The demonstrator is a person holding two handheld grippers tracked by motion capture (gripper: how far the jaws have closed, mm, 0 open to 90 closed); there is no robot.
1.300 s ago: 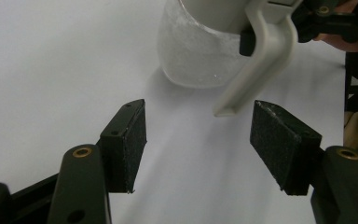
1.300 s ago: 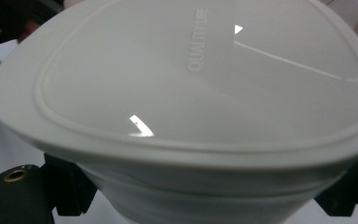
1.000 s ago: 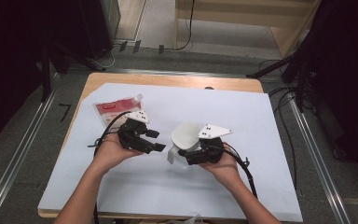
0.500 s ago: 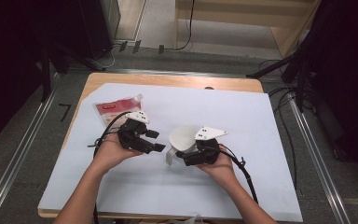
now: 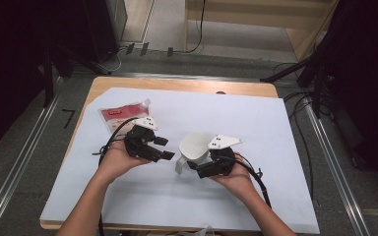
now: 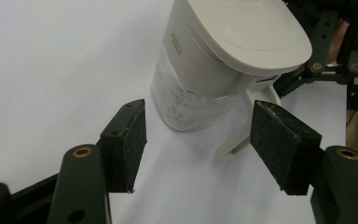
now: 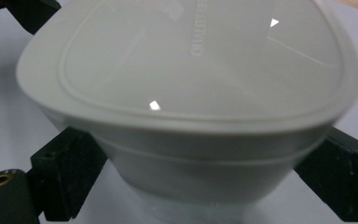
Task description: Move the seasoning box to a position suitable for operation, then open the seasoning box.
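Our right gripper (image 5: 204, 164) clamps the white lidded plastic jug (image 5: 193, 146) below its lid; its jaws just widened slightly. Rigid, smooth, light, probably slippery. Our left gripper (image 5: 163, 148) gapes empty; we'd take the handle (image 6: 242, 123).

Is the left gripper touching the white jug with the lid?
Apart. In the left gripper view, white table shows between the left gripper and jug.

"QUALITY" embossed on white jug lid (image 7: 186, 60)
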